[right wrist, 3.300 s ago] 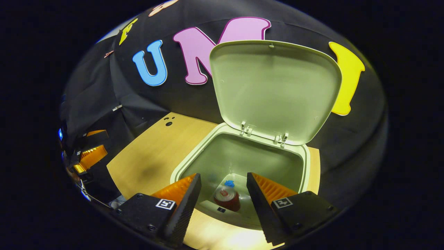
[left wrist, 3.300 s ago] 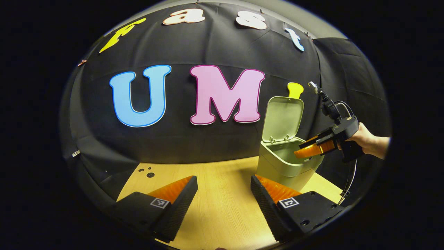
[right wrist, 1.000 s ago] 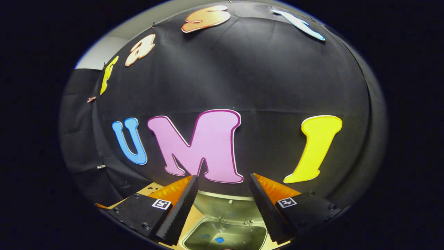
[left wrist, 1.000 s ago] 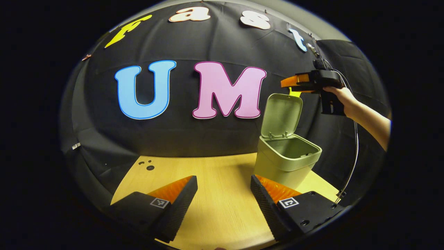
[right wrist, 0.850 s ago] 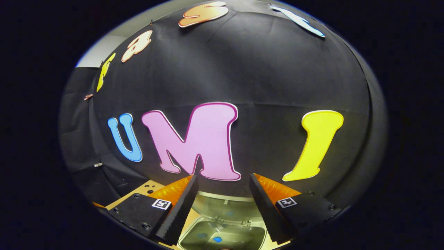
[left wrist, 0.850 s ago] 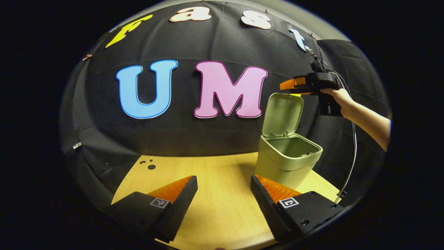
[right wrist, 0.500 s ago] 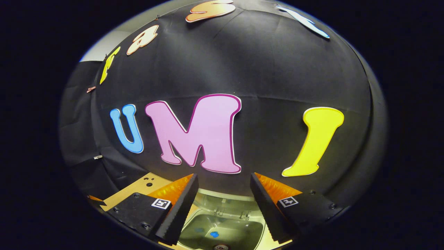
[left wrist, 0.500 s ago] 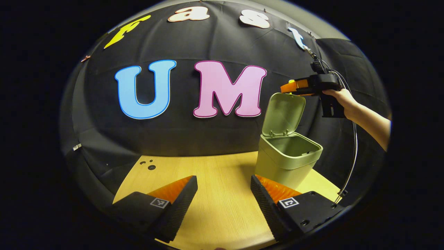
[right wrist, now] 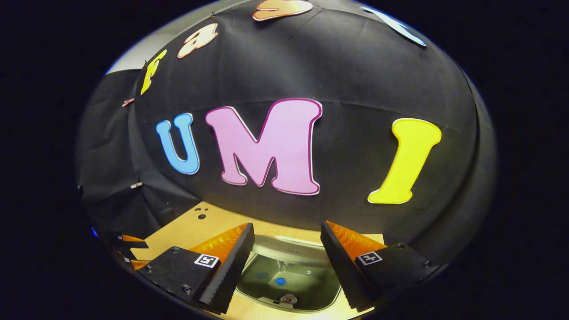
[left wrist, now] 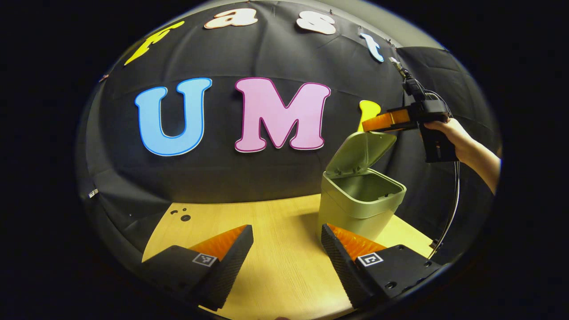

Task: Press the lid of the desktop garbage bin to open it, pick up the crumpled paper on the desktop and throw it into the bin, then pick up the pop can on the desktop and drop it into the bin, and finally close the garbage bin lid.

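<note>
The light, stiff plastic lid [left wrist: 361, 150], hinged and half-tilted over the bin [left wrist: 358, 205], should swing down under a gentle push near its far free edge, where the right gripper [left wrist: 372, 124], fingers spread and empty, seems to rest, while the left gripper [left wrist: 286, 249] hangs released over the near worktop [left wrist: 280, 231].

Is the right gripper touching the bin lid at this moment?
Cannot tell. In the left gripper view the right gripper sits just above the half-lowered lid, but contact or gap is not plain.
</note>
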`<state>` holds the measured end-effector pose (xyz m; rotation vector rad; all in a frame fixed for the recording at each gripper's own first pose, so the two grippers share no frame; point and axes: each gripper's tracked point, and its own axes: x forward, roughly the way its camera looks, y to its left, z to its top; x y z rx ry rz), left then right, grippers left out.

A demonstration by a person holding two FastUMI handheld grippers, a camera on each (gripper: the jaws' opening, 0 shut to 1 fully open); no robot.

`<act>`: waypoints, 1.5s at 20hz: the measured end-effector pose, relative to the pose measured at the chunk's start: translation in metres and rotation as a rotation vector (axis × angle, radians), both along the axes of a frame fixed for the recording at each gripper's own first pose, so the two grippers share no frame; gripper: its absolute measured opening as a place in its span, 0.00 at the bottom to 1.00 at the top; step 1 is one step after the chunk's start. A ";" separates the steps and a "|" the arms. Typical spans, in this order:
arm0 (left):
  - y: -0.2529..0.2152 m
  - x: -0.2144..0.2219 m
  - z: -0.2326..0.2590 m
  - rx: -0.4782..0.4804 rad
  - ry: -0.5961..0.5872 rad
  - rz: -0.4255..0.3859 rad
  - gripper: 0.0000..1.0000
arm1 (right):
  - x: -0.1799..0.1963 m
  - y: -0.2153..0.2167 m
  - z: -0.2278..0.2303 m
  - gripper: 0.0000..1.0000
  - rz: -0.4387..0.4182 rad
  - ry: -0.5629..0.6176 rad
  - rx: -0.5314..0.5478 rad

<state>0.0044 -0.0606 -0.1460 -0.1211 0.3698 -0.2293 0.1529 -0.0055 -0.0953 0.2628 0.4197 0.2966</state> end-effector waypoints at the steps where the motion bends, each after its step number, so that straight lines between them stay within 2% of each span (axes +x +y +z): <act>1: -0.002 0.001 -0.001 0.000 0.001 -0.002 0.99 | -0.005 0.004 -0.005 0.96 0.016 0.011 -0.009; 5: -0.006 0.000 -0.003 -0.002 0.005 -0.010 0.98 | -0.023 0.016 -0.026 0.96 0.074 0.066 -0.035; 9: -0.008 0.000 -0.005 -0.011 0.009 -0.012 0.99 | -0.037 0.018 -0.041 0.96 0.094 0.123 -0.017; 21: -0.018 -0.002 -0.007 -0.018 0.014 -0.041 0.99 | -0.070 0.031 -0.090 0.97 0.231 0.370 -0.003; 25: -0.020 -0.003 -0.008 -0.028 0.019 -0.044 0.99 | -0.079 0.036 -0.110 0.98 0.298 0.475 -0.040; 30: -0.020 -0.004 -0.011 -0.031 0.029 -0.043 0.99 | -0.077 0.035 -0.119 0.97 0.346 0.534 -0.116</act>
